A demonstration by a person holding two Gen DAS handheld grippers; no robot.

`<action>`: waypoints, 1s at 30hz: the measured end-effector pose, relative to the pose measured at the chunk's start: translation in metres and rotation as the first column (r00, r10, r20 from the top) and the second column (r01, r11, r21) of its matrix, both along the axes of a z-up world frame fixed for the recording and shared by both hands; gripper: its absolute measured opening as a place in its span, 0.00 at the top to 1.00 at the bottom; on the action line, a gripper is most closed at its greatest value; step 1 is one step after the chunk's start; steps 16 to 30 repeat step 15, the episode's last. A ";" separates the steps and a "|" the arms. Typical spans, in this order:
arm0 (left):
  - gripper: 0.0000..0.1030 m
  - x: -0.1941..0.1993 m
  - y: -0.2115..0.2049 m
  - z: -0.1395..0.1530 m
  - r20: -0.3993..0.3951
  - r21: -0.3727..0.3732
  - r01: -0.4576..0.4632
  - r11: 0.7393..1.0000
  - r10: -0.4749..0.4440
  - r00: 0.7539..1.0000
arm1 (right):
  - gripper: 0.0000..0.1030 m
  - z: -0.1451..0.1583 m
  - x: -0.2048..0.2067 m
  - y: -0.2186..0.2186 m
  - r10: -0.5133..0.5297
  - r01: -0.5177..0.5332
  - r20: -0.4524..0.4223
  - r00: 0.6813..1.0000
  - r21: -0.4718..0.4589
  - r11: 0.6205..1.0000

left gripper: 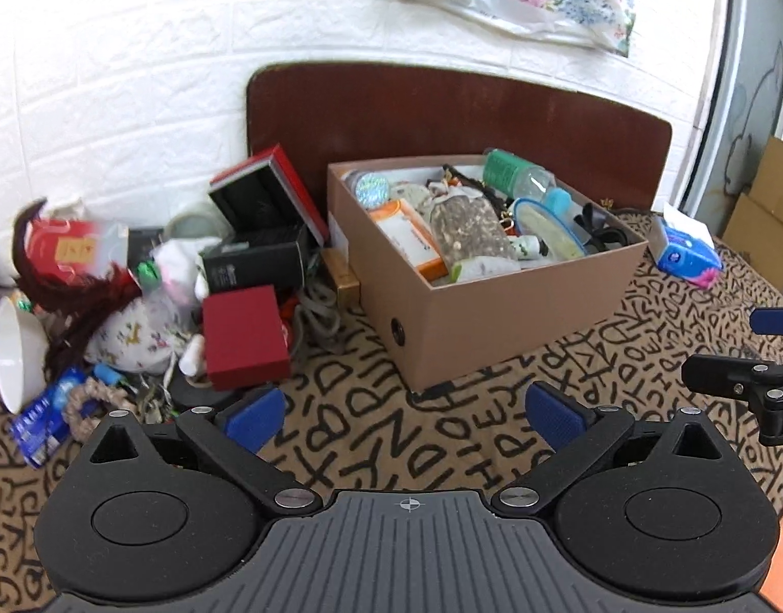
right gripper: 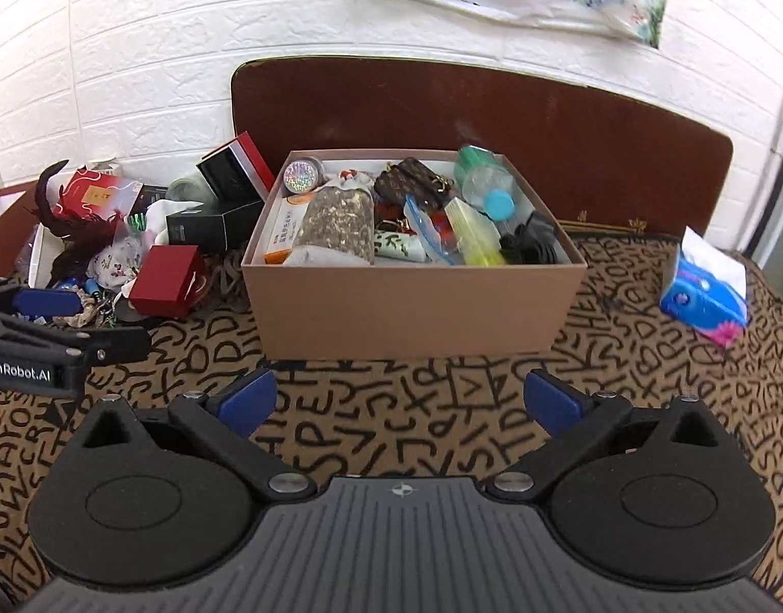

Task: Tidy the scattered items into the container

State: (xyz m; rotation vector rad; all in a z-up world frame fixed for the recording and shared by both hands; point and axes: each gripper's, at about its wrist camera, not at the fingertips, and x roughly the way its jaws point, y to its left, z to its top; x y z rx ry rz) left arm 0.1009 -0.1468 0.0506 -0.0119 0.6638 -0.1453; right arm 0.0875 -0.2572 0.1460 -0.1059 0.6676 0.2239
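Note:
A brown cardboard box [left gripper: 499, 327] [right gripper: 412, 306] stands on the patterned cloth, filled with several items such as a green-capped bottle [left gripper: 514, 171] and a speckled pouch [right gripper: 335, 225]. A heap of scattered items lies left of it, with a closed red box [left gripper: 246, 334] [right gripper: 164, 281] and an open red-and-black case [left gripper: 266, 194]. My left gripper [left gripper: 407, 416] is open and empty, in front of the box. My right gripper [right gripper: 399, 401] is open and empty, also in front of the box.
A white bowl [left gripper: 16, 352] and a blue packet [left gripper: 44, 416] lie at the heap's left edge. A blue tissue pack [left gripper: 685, 250] [right gripper: 706, 301] lies right of the box. A dark wooden board [right gripper: 493, 107] leans on the white wall behind.

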 end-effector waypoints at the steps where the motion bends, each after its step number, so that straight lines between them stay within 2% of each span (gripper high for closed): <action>1: 0.00 -0.003 -0.002 0.002 0.015 0.014 -0.001 1.000 0.000 1.000 | 0.01 0.001 -0.004 0.000 0.003 -0.003 0.002 1.000 0.002 1.000; 4: 0.00 -0.010 -0.007 0.009 0.055 0.027 -0.002 1.000 0.000 0.999 | 0.01 0.001 -0.011 0.001 0.021 -0.021 0.008 1.000 -0.008 1.000; 7: 0.00 -0.010 -0.011 0.011 0.046 0.018 0.016 1.000 -0.016 0.999 | 0.01 -0.001 -0.014 0.004 0.030 -0.029 0.006 1.000 -0.035 0.999; 11: 0.00 -0.014 -0.013 0.011 0.048 -0.020 0.052 0.998 -0.051 0.998 | 0.01 -0.003 -0.015 0.005 0.034 -0.034 -0.003 0.999 -0.027 0.999; 15: 0.00 -0.017 -0.018 0.013 0.067 0.004 0.059 0.998 -0.059 0.996 | 0.01 -0.002 -0.016 0.005 0.031 -0.031 -0.006 0.999 -0.016 0.999; 30: 0.00 -0.017 -0.018 0.013 0.067 0.004 0.059 0.998 -0.059 0.996 | 0.01 -0.002 -0.016 0.005 0.031 -0.031 -0.006 0.999 -0.016 0.999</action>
